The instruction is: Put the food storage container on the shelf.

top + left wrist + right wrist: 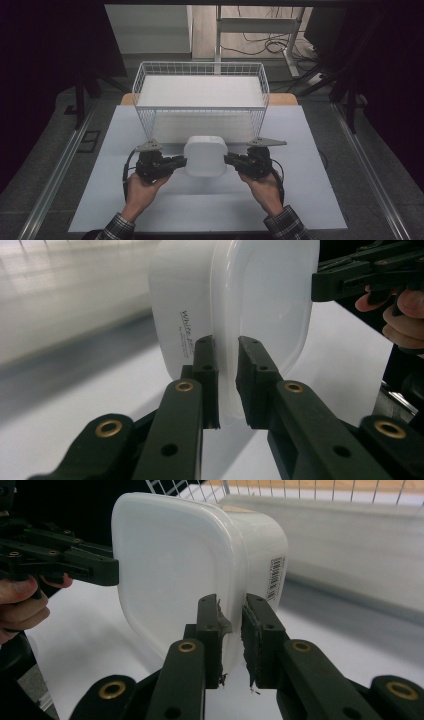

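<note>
Since both pinch its rim: tub (205, 156) at frame centre, over the worktop (310, 200).
Left gripper (175, 162): jaws clamped on the left rim.
Right gripper (234, 161): jaws clamped on the right rim.
Handling: probably light, slick, flexing plastic; rim grips suit.
Room: basket (145, 75) just behind, in the upper middle, top open.

The white plastic container (235, 315) carries slanted dark script on its side wall, seen in the left gripper view; it starts with "White", and the rest of the word, like the smaller line under it, is too small to read. In the right gripper view a barcode label (275, 577) sits on the container's other side wall, its digits illegible.
</note>
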The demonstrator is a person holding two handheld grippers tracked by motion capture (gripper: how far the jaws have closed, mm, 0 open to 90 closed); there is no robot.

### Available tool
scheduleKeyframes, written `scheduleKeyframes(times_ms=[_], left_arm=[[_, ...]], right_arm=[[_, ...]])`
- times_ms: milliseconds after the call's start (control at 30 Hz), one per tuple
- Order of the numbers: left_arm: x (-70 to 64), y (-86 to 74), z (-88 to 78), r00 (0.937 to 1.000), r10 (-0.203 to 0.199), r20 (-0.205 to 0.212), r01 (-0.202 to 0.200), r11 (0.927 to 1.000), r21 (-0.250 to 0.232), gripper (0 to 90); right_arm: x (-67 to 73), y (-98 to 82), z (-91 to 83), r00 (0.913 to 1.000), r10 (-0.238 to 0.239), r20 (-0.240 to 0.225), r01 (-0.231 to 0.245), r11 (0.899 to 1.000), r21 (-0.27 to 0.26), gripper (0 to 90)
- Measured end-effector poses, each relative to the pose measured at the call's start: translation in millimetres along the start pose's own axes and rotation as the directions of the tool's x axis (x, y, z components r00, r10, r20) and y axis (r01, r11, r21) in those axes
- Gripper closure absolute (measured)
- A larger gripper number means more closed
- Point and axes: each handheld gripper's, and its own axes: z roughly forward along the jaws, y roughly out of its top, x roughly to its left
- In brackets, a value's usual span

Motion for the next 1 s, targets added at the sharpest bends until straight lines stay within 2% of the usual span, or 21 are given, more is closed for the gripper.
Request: scheduleKeyframes(times_ms=[300, 1000], left_arm=[[-0.5, 24.5, -11.4, 0.9999, 0.013, -0.01, -0.013, 0.9986, -0.05, 80.1], [1.8, 101.5, -34.7, 0.998, 0.048, -0.041, -0.052, 0.9907, -0.125, 80.1]], right_arm=[[3.5, 29.7, -6.6, 0.9992, -0.04, -0.003, 0.04, 0.998, -0.043, 78.1], [6.7, 110.8, -20.6, 0.9951, -0.096, 0.023, 0.098, 0.987, -0.128, 77.9]])
